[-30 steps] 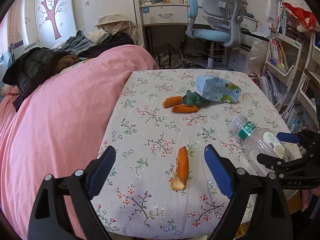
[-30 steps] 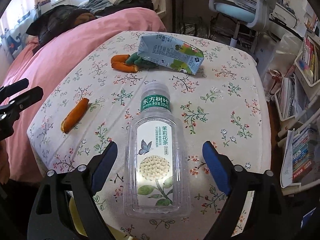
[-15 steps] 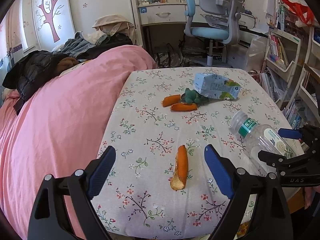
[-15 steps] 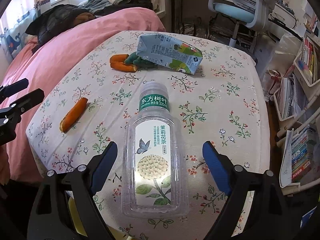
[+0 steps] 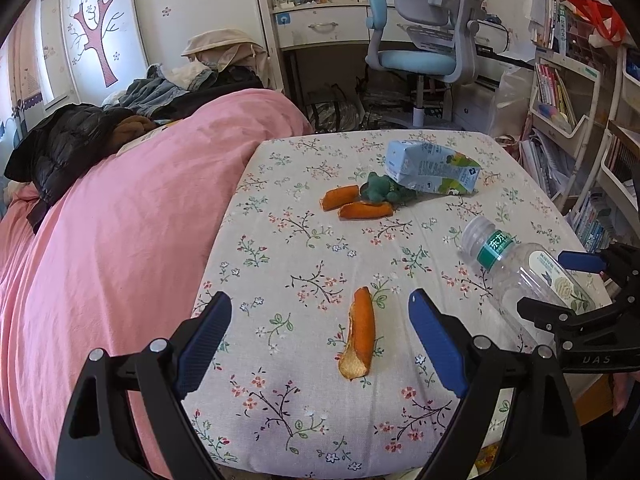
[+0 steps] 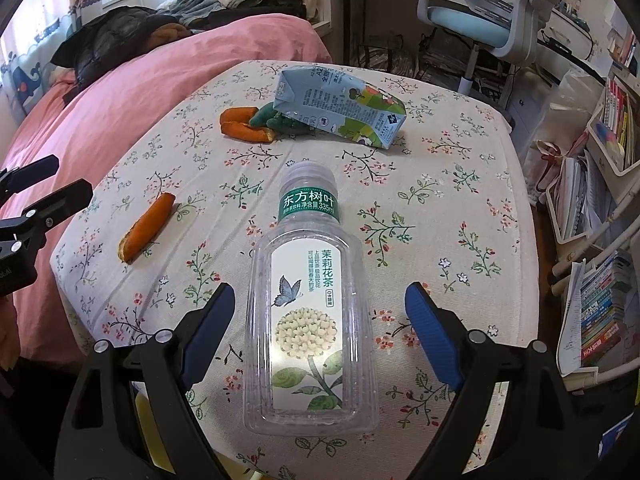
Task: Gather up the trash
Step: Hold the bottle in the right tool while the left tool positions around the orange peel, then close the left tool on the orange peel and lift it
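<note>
— What lies ahead of your tools?

— A table (image 5: 280, 432) under a flowered cloth, with a pink bed (image 5: 100, 240) to its left. Far ahead of both tools lies a crushed carton (image 6: 340, 110), then two orange peels (image 5: 356, 204) touching a small green toy (image 5: 380, 190).

— And closer in?

— My right gripper (image 6: 320, 316) stands wide open, an empty clear bottle (image 6: 310, 320) lying between its fingers, untouched, cap pointing away from me. My left gripper (image 5: 320, 338) is spread open too, holding nothing; one long peel (image 5: 358, 334) lies between its fingertips, nearer the right one.
</note>
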Available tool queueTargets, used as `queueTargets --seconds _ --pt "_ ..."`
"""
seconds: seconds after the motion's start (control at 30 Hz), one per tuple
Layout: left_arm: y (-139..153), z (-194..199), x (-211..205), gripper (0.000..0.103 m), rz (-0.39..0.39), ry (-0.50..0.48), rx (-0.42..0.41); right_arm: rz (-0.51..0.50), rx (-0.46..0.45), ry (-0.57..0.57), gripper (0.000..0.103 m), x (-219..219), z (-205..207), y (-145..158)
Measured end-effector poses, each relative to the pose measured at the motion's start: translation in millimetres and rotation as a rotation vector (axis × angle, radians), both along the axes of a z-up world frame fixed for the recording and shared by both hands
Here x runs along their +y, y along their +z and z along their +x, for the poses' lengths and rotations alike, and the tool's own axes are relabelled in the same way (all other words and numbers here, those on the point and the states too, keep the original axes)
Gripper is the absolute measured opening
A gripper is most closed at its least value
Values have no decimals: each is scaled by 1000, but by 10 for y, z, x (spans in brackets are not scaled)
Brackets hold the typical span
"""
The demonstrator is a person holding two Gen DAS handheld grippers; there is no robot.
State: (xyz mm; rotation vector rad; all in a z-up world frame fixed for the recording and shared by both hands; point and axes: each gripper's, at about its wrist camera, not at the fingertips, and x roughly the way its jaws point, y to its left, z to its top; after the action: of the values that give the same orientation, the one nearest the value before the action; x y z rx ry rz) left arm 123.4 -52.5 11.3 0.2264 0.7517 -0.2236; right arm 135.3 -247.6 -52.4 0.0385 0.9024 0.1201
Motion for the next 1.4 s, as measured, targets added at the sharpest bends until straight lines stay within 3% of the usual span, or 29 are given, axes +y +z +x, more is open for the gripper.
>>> queueTargets --seconds 0.83,1.17,1.4 --pt "-103 35 -60 86 26 -6 43 -21 8 -1 83 -5 -10 -21" --pt "-179 222 227 86 -120 99 163 -22 5 -7 83 -29 -10 -8" --pt "-306 225 99 86 -58 72 175 -19 6 0 83 -5 -7 2"
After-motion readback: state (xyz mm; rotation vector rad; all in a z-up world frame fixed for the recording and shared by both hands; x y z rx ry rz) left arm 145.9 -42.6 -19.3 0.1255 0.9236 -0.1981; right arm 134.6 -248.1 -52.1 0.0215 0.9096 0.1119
